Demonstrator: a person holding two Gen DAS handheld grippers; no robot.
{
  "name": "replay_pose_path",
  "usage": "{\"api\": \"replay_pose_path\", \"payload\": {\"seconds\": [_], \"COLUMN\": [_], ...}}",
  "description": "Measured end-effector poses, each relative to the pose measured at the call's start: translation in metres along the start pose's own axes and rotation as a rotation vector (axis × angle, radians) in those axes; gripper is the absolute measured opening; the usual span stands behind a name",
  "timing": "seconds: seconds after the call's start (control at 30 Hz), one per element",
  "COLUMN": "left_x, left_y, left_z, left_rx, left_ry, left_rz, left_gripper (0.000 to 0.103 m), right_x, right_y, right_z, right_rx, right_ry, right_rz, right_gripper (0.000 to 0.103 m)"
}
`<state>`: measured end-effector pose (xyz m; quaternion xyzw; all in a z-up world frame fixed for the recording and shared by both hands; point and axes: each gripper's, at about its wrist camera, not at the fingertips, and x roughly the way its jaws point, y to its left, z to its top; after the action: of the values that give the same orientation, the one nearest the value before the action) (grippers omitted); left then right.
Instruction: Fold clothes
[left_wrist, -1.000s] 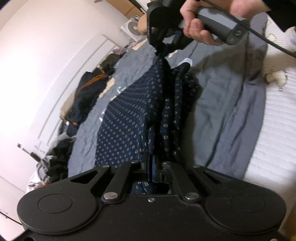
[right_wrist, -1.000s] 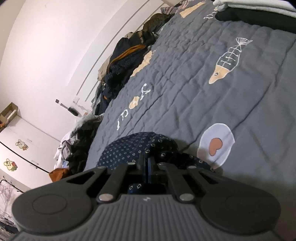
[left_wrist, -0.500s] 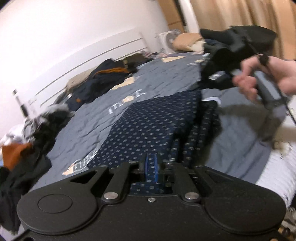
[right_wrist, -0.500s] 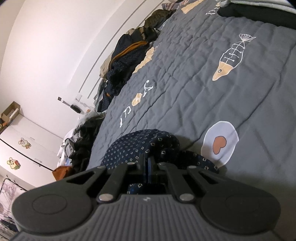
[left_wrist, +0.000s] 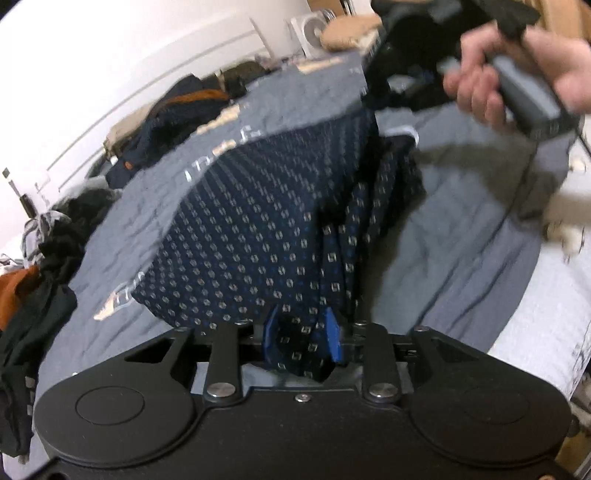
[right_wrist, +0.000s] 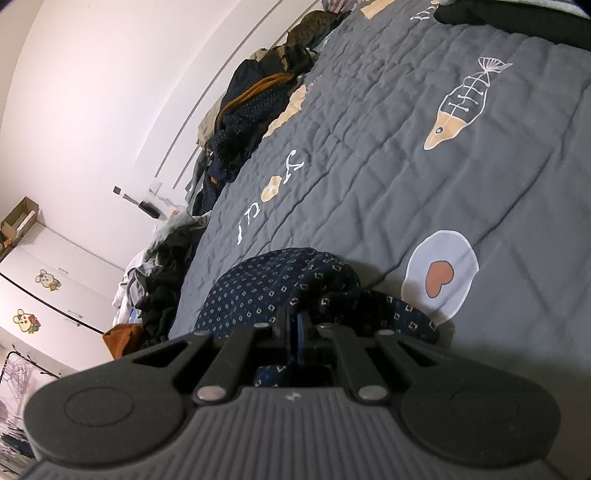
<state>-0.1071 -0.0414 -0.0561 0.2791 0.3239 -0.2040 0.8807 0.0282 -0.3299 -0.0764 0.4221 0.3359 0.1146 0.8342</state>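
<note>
My left gripper (left_wrist: 301, 334) was letting go: its jaws were opening, the blue pads (left_wrist: 331, 334) standing a little apart with a bunched corner of the navy patterned garment (left_wrist: 258, 229) loose between them, no longer pressed. The garment lay stretched across the grey quilt (left_wrist: 454, 258), running from the near edge by my left tool away toward the far right, where its other end rose to my right gripper (right_wrist: 293, 326). There the jaws were tight together on a fold of the same cloth, which bulged up just beyond the fingertips and spilled to the right onto the quilt beside a printed white patch with a brown heart (right_wrist: 439, 277). My right hand (left_wrist: 517, 70) showed at the far right of the left view, wrapped around the grey handle. A heap of dark clothes (right_wrist: 251, 107) sat along the far left edge of the bed against the white wall (right_wrist: 92, 92).
</note>
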Motion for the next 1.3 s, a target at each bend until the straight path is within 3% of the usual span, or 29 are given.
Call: {"api": "replay_pose_path", "payload": {"seconds": [0.07, 0.17, 0.5, 0.73, 0.9, 0.97, 1.03, 1.17, 1.2, 1.23, 1.27, 1.3], "left_x": [0.000, -0.005, -0.030, -0.026, -0.024, -0.026, -0.023, -0.012, -0.008, -0.004, -0.003, -0.004], "left_y": [0.000, 0.003, 0.021, 0.007, 0.003, 0.008, 0.015, 0.018, 0.016, 0.014, 0.012, 0.009], "left_z": [-0.001, -0.002, -0.003, -0.005, -0.002, 0.000, 0.002, 0.002, 0.002, 0.001, 0.001, 0.001], "left_rx": [0.000, 0.006, 0.065, 0.144, 0.122, 0.090, 0.026, -0.028, -0.021, -0.016, -0.004, 0.023], "left_ry": [0.006, -0.011, -0.053, -0.023, -0.055, -0.077, -0.080, -0.039, -0.024, -0.009, -0.007, -0.011], "left_rz": [-0.013, -0.005, 0.063, 0.042, 0.060, 0.080, 0.067, 0.045, 0.053, 0.062, 0.070, 0.093], "left_gripper": [0.007, 0.004, 0.003, 0.003, 0.011, 0.027, 0.032, 0.032, 0.032, 0.025, 0.006, 0.006], "right_x": [0.000, -0.001, -0.010, -0.009, -0.006, -0.007, -0.007, -0.006, -0.006, -0.006, -0.006, -0.007], "right_y": [0.001, 0.001, -0.001, -0.004, -0.004, -0.004, -0.005, -0.006, -0.005, -0.005, -0.004, -0.004], "right_z": [-0.001, -0.001, 0.003, 0.005, 0.007, 0.008, 0.008, 0.006, 0.006, 0.006, 0.006, 0.006], "right_rx": [-0.003, 0.001, 0.040, 0.054, 0.031, 0.028, 0.032, 0.035, 0.033, 0.031, 0.029, 0.027], "right_ry": [-0.004, -0.019, -0.071, -0.059, -0.020, -0.010, -0.004, 0.003, 0.000, -0.004, -0.009, -0.017], "right_rz": [-0.001, -0.006, 0.012, 0.014, 0.003, 0.017, 0.020, 0.014, 0.013, 0.012, 0.011, 0.011], "right_gripper": [0.003, 0.003, 0.002, 0.002, 0.002, 0.002, 0.003, 0.003, 0.003, 0.003, 0.003, 0.003]}}
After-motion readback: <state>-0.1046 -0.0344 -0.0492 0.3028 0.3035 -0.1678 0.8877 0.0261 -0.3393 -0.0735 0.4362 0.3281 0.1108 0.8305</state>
